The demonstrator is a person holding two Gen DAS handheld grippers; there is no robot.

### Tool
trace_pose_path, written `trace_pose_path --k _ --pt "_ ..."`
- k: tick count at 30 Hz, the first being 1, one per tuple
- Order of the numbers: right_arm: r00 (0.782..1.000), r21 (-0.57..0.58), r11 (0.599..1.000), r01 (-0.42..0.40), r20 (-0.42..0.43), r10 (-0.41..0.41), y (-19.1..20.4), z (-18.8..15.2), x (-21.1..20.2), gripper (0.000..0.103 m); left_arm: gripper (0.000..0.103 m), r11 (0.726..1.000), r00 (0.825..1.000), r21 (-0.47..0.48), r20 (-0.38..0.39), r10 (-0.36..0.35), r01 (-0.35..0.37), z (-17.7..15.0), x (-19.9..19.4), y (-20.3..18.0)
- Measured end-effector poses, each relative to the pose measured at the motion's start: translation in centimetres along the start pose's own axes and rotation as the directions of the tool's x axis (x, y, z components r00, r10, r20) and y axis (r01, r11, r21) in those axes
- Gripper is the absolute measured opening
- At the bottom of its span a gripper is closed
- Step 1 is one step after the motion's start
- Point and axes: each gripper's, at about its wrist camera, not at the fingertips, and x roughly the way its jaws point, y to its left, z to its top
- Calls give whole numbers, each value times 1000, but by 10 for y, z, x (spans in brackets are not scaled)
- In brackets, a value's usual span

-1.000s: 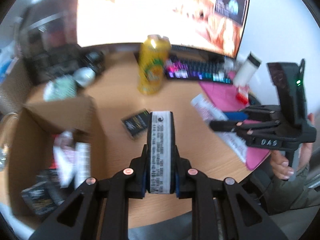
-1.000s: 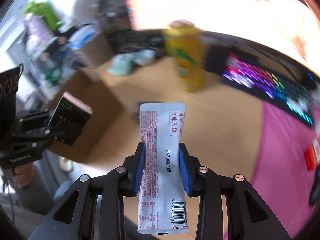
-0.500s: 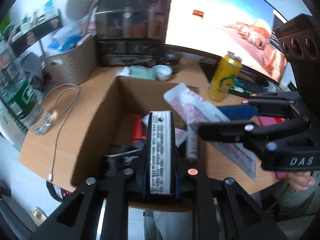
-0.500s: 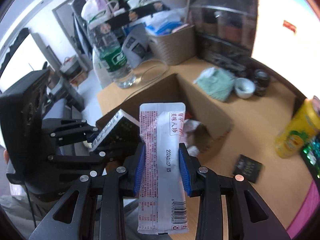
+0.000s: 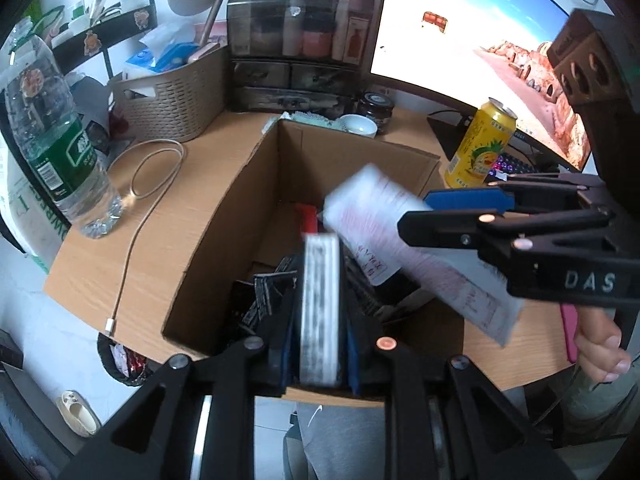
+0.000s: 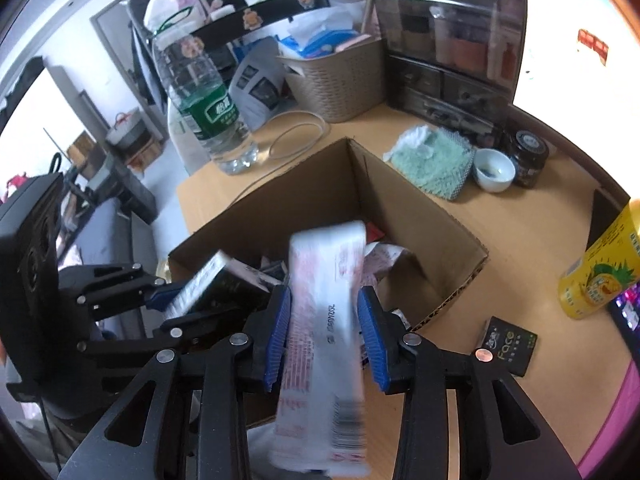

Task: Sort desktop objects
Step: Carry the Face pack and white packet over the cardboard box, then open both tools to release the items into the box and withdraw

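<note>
Cardboard box (image 6: 420, 232) — white sachet (image 6: 324, 320) loose btwn opening right hand-held gripper (image 6: 324, 336) pads.

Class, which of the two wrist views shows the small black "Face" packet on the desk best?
The right wrist view: the packet lies flat on the desk beside the cardboard box, its "Face" lettering readable. The left wrist view does not show it at all; the right gripper fills that side.

White red-print sachet (image 6: 324, 320), blurred, tilted above open cardboard box (image 6: 436, 232).
</note>
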Motion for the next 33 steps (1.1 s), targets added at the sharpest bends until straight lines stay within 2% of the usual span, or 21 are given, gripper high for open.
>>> trace_pose_path --k 5,10,12,14,18,21,23,27,33 --pt "1000 11 1000 -16 3 15 -4 -1 0 38 24 1000 1000 -15 -2 3 -3 0 -2 -1" --pt "999 19 1000 6 36 -7 -15 -8 -19 38 25 1000 1000 3 18 1 -1 2 -12 -10" --pt "998 33 999 28 48 -30 -25 -11 -28 38 34 1000 1000 14 31 -1 1 4 -16 -14" --pt "997 47 998 47 60 -49 -35 -14 -36 38 36 1000 999 15 42 -7 7 5 -19 -19" --pt "994 87 992 92 51 -96 -61 -25 -43 38 36 998 996 35 71 -58 56 4 -35 -37" --pt "987 119 981 151 30 -155 -83 -33 -39 38 36 990 989 95 96 -109 100 2 -48 -66" --pt "976 142 966 216 4 -218 -98 -39 -30 38 36 979 986 153 80 -145 131 -1 -46 -91" --pt "959 183 942 282 -68 -274 -132 -50 -1 38 36 957 980 216 0 -200 195 -9 -23 -126" --pt "940 160 927 339 -105 -325 -152 -45 35 38 36 957 978 202 -46 -205 210 -15 -7 -132"
